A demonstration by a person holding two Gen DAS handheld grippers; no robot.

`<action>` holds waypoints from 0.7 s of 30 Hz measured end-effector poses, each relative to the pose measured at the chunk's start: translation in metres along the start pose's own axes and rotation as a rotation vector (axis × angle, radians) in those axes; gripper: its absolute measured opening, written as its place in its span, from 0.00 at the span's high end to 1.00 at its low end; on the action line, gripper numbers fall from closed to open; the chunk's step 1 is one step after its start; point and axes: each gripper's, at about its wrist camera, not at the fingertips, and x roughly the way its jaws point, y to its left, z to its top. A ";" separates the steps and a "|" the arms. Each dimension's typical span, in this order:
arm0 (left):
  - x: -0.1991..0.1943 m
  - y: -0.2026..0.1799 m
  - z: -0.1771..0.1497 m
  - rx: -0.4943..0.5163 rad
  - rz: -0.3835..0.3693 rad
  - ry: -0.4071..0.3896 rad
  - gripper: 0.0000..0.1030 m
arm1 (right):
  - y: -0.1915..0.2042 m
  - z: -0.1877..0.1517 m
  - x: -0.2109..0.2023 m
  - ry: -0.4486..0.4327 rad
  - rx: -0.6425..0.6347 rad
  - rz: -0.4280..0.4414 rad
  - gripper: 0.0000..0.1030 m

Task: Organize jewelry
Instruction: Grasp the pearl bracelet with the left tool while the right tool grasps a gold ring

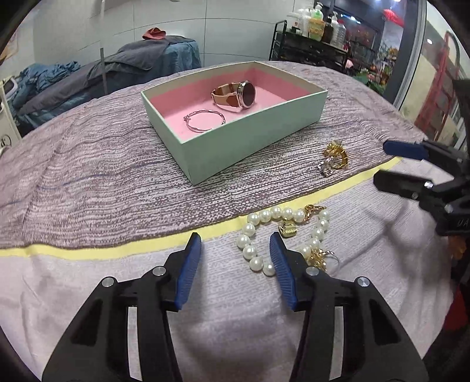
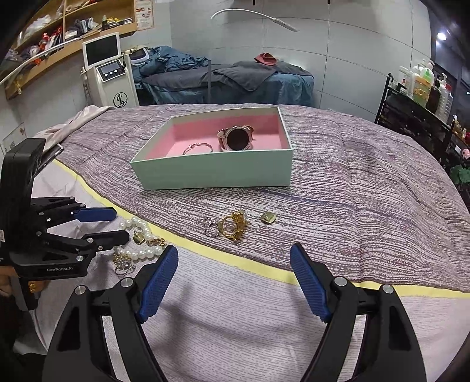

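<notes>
A mint-green box with pink lining holds a watch and a silver bangle. A pearl bracelet with a gold charm lies on the cloth, with a small gold-and-silver tangle beside it. Gold and silver rings and a small gold piece lie nearer the box. My left gripper is open and empty over the pearls. My right gripper is open and empty, just short of the rings.
The cloth is purple-striped with a yellow band and a pale front part. Behind stand a covered treatment bed, a white machine, wall shelves and a black trolley with bottles.
</notes>
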 end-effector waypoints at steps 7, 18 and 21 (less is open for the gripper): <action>0.008 0.001 0.006 0.005 -0.012 0.019 0.53 | -0.011 0.000 0.006 0.033 -0.009 -0.022 0.39; 0.010 -0.017 0.012 0.082 -0.030 0.018 0.87 | 0.000 -0.001 0.025 0.098 -0.050 0.007 0.54; 0.011 -0.019 0.012 0.083 -0.031 0.012 0.89 | 0.002 0.001 0.033 0.121 -0.065 0.001 0.56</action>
